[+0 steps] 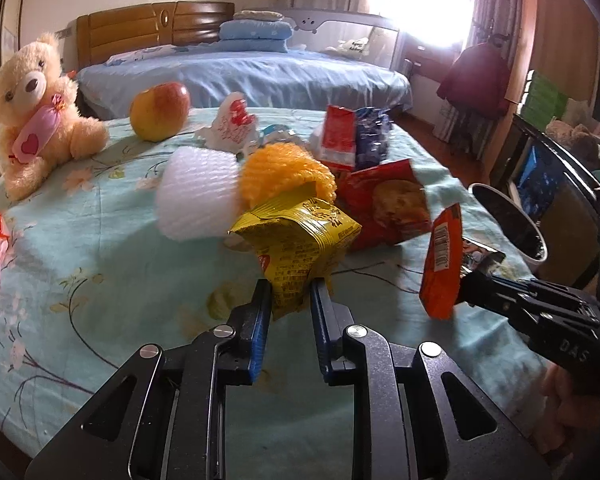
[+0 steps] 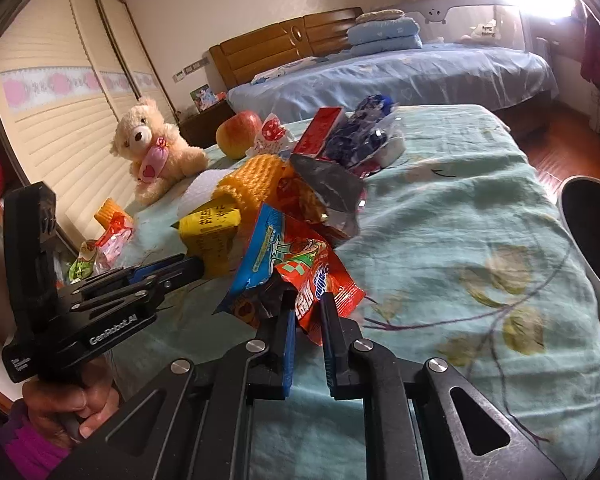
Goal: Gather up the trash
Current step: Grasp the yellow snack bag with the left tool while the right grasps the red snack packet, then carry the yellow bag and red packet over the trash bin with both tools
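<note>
- Left gripper (image 1: 290, 292): jaws clamped on yellow wrapper (image 1: 300, 248), lifted above the bedspread (image 1: 100, 260).
- Right gripper (image 2: 308, 314): jaws clamped on red-blue wrapper (image 2: 300, 264).
- Trash bin (image 1: 512, 220) at 3 o'clock off the bed edge.
- Wrapper pile (image 1: 384, 204) at 12 o'clock; apple (image 1: 160, 112) at 11.

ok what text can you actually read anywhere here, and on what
"GenRobot.AI": side of the left gripper.
"DAS": body of the right gripper.
Yellow packet: Chinese print, too blurred to read.
Red wrapper: bold lettering, crumpled, unreadable.
Barcode digits on the same wrapper: too small.
</note>
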Demonstrator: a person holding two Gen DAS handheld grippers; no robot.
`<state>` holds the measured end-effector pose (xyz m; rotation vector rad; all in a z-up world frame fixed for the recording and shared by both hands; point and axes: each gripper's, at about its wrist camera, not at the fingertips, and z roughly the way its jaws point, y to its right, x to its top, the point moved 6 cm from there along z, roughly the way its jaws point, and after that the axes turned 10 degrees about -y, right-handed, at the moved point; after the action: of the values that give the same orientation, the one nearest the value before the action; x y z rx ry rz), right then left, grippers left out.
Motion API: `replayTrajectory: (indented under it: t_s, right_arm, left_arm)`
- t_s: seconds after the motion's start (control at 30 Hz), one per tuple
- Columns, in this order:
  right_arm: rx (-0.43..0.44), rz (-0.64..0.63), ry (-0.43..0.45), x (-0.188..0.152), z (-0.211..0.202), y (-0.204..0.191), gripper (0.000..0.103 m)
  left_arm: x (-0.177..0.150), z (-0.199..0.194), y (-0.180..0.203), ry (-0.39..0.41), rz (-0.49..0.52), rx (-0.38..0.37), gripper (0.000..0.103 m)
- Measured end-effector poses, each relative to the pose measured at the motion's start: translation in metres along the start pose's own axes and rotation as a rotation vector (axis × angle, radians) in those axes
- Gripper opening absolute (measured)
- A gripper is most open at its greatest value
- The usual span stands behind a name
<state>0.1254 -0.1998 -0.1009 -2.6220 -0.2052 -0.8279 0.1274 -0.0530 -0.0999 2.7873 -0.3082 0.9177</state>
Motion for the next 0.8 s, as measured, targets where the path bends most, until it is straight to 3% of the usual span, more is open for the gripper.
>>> replayTrajectory:
  t_s: [0.2,0.8]
  right_arm:
    - [-0.017,0.028,0.03,-0.004,-0.018,0.017,0.011]
    - [-0.13,0.159,0.102,-0.012,-0.067,0.104,0.012]
  left_arm:
    - [0.001,-0.009,0.027,0.007,0.037,-0.063,0.019]
    - [0.015,0.01,0.119,-0.019,0.207,-0.12,0.019]
